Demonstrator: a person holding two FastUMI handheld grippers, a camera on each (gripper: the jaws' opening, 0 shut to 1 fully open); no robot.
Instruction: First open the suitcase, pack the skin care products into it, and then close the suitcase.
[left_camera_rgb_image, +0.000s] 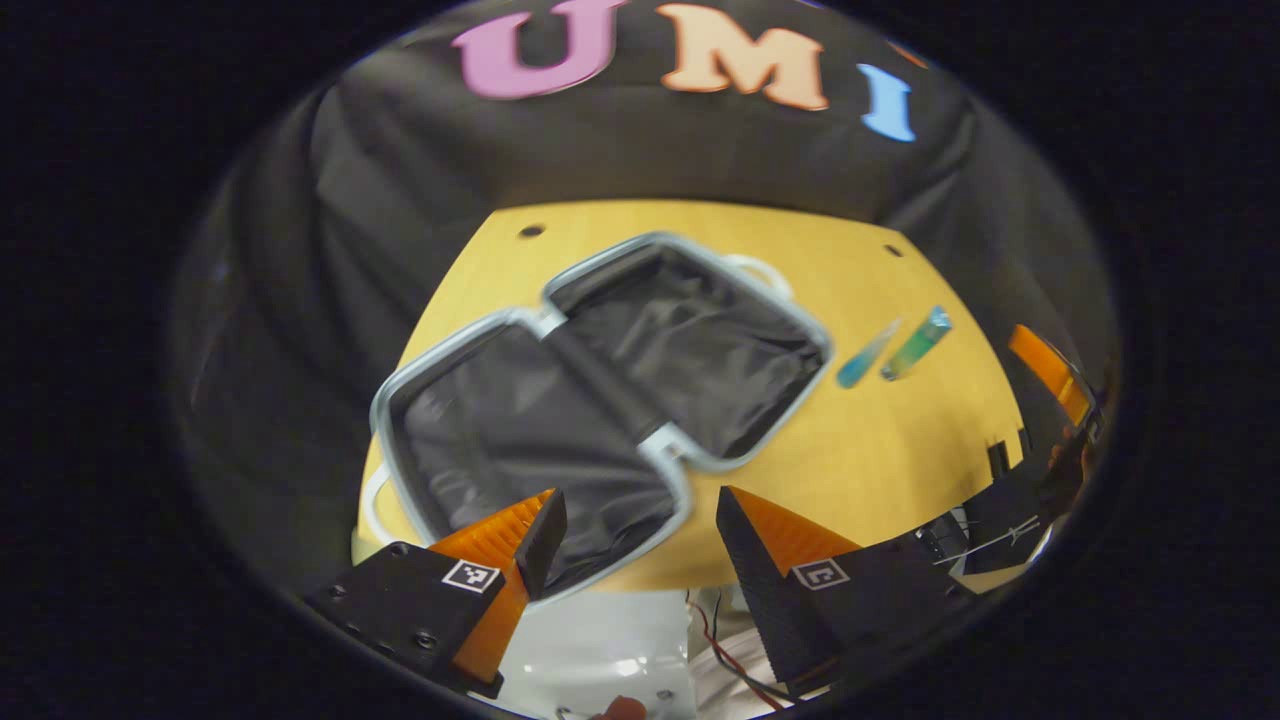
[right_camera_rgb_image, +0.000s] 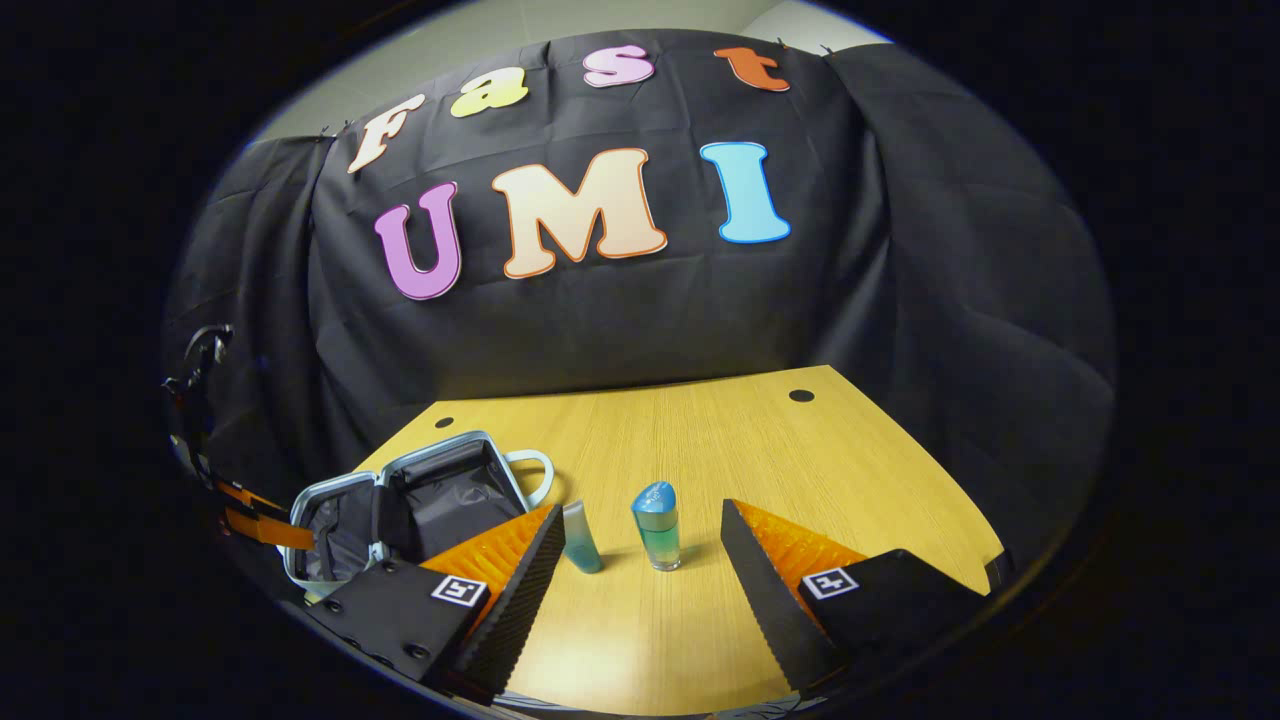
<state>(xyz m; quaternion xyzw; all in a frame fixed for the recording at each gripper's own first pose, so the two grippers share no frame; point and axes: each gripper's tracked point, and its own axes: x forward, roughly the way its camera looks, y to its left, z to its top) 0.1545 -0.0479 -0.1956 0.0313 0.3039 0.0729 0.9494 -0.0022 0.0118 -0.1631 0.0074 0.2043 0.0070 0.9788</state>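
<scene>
Nearest my left camera, the left gripper (left_camera_rgb_image: 630, 530) hangs above the table's near edge with its jaws spread wide and nothing between them. Just past its fingertips, toward 12 o'clock, I see the suitcase (left_camera_rgb_image: 600, 385) lying fully open and flat on the wooden table (left_camera_rgb_image: 860, 460), both halves showing dark lining inside a pale rim, with a white handle at each outer end. At about 2 o'clock from the suitcase, well apart from it, stand the two skin care products: a slim blue tube (left_camera_rgb_image: 866, 356) and a blue-green bottle (left_camera_rgb_image: 915, 343), close beside each other. In the right gripper view, the right gripper (right_camera_rgb_image: 640, 540) is also wide open and holds nothing; the bottle (right_camera_rgb_image: 657, 528) and tube (right_camera_rgb_image: 581, 540) stand upright just ahead of it at 12 o'clock, between its fingers' lines. The open suitcase (right_camera_rgb_image: 420, 505) sits at 10 o'clock there.
</scene>
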